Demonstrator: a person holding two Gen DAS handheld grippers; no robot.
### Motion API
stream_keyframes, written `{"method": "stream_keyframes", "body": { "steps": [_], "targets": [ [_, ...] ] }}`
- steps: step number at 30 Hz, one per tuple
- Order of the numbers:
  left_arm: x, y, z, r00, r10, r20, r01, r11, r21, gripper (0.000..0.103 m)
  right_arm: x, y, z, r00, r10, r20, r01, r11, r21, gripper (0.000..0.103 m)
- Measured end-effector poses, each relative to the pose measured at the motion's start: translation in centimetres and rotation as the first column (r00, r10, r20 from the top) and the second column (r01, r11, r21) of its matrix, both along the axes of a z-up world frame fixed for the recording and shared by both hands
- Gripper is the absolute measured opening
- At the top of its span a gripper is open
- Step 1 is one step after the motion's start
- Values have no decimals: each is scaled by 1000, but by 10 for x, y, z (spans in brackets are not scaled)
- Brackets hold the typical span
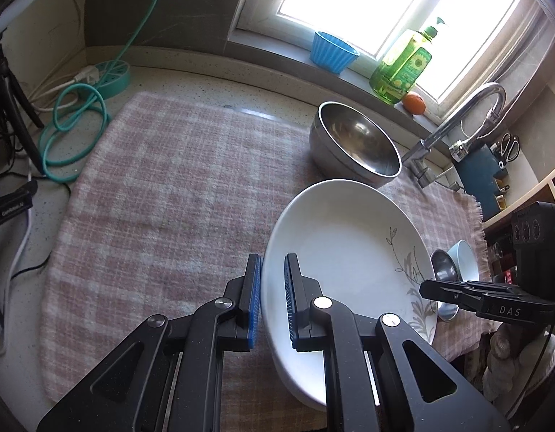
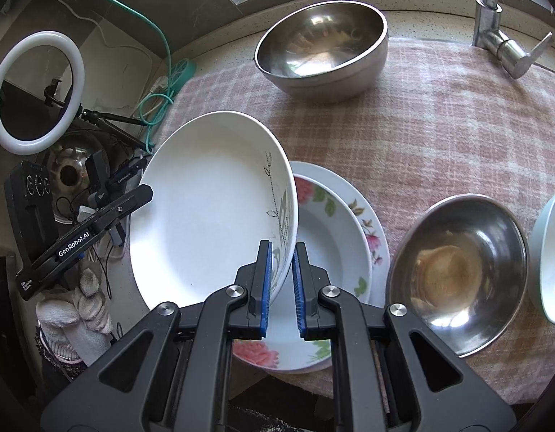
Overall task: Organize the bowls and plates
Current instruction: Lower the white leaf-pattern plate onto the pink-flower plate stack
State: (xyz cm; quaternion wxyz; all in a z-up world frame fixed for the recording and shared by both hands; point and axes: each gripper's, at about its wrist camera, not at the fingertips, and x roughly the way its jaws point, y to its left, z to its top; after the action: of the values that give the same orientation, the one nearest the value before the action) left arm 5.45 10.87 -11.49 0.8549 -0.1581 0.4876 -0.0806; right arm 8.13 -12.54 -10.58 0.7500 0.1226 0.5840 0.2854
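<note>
Both the left gripper (image 1: 272, 298) and right gripper (image 2: 281, 280) clench the white leaf-patterned ceramic plate's (image 2: 212, 216) rim, tilted above the floral-rimmed white plate (image 2: 335, 237); level it, then lower evenly.

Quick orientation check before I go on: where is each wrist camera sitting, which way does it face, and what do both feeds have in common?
Left wrist: behind the left gripper, facing the window and faucet; its fingers straddle the white plate rim; the right gripper enters at right.

Right wrist: behind the right gripper, facing across the checked cloth; its fingers straddle the white plate over a floral plate; the left gripper enters at left.

Shared: white plate, large steel bowl, cloth.
</note>
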Motion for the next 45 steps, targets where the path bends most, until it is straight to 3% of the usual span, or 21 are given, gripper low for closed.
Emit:
{"method": "stream_keyframes", "body": {
  "steps": [21,33,45],
  "targets": [
    [-13,-37,-21,995,-61,-73,64,997,47,11,-24,-23,-38,996,0,-88,-2,1000,-23,12],
    [-15,-41,-32,992,-73,-103,81,994,76,11,-24,-23,-36,997,-10,-75,7,999,-38,12],
    [-13,-43,-34,991,-81,-111,90,993,74,12,-23,-25,-34,998,0,-68,-3,999,-40,18]
  ]
}}
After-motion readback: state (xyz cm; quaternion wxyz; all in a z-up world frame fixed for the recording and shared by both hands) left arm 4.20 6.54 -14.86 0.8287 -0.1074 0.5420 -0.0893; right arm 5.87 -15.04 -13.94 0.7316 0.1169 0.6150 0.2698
